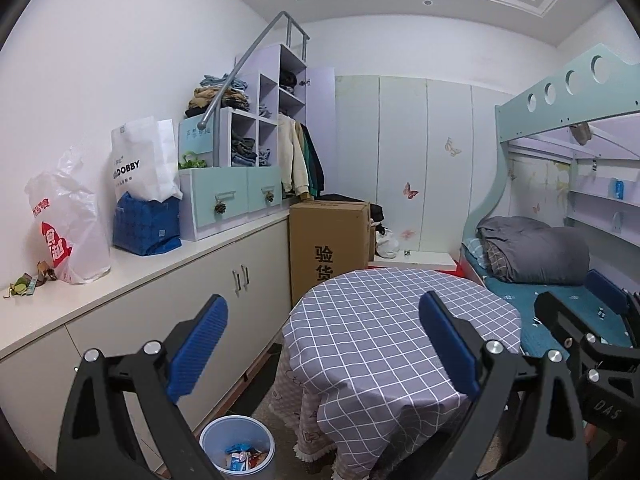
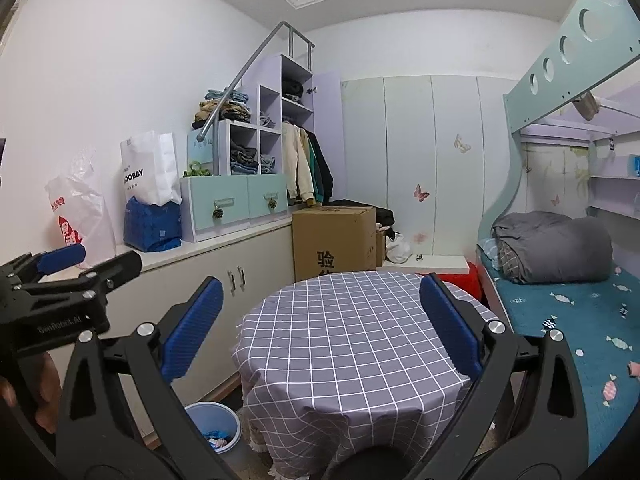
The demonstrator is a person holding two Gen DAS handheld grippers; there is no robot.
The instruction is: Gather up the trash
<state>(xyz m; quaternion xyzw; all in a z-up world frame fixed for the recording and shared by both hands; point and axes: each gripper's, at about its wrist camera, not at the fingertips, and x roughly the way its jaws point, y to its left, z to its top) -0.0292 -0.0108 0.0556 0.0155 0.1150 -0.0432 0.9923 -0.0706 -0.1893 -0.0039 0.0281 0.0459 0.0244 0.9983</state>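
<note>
left wrist: left hand-held gripper [image 1: 322,344] is held released, empty. scraps [image 1: 28,280] lie on the worktop [image 1: 132,276]; judged light, crumpled, best pinched mid-body. bin [image 1: 237,449] stands below.
right wrist: right hand-held gripper [image 2: 318,326] released; scraps not seen.

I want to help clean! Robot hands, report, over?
Left gripper and right gripper open, empty. Scraps on counter; bin by table. Path clear.

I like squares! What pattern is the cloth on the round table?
Grey-purple tablecloth with a white grid of squares, best seen in the right wrist view.
</note>
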